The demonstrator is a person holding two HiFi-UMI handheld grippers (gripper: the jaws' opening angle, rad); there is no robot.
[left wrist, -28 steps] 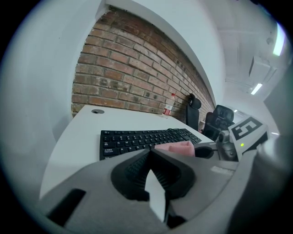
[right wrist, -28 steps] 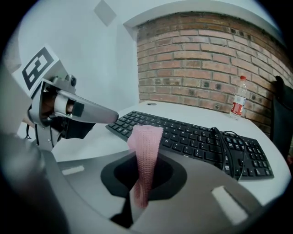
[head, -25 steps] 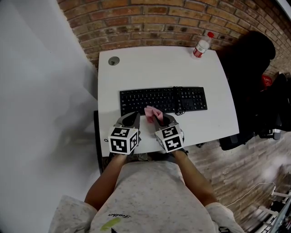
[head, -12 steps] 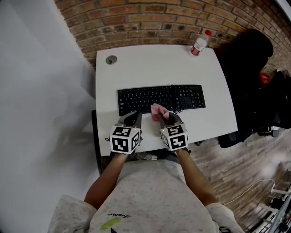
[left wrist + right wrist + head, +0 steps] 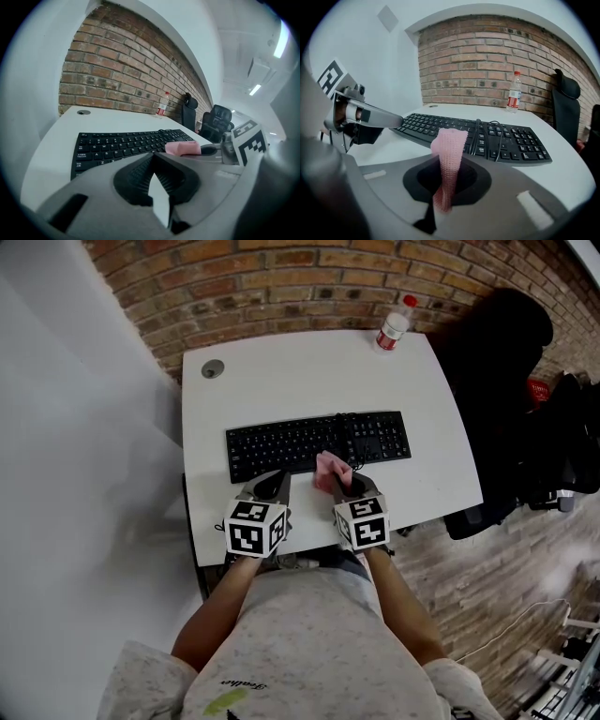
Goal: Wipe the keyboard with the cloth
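A black keyboard (image 5: 314, 443) lies across the middle of the white desk (image 5: 281, 371), its cable coiled over the keys near the number pad. My right gripper (image 5: 341, 482) is shut on a pink cloth (image 5: 331, 469), which sticks out over the keyboard's near edge. In the right gripper view the pink cloth (image 5: 449, 164) stands up between the jaws, with the keyboard (image 5: 473, 135) just beyond. My left gripper (image 5: 272, 486) sits shut and empty at the desk's near edge, just short of the keyboard (image 5: 124, 144).
A plastic water bottle (image 5: 392, 326) stands at the desk's far right edge. A round cable grommet (image 5: 213, 368) sits at the far left corner. A black office chair (image 5: 502, 343) is to the right of the desk, and a brick wall (image 5: 281, 277) runs behind it.
My right gripper with the pink cloth has shifted right along the keyboard's near edge, from its middle toward the number pad. The left gripper has stayed in place.
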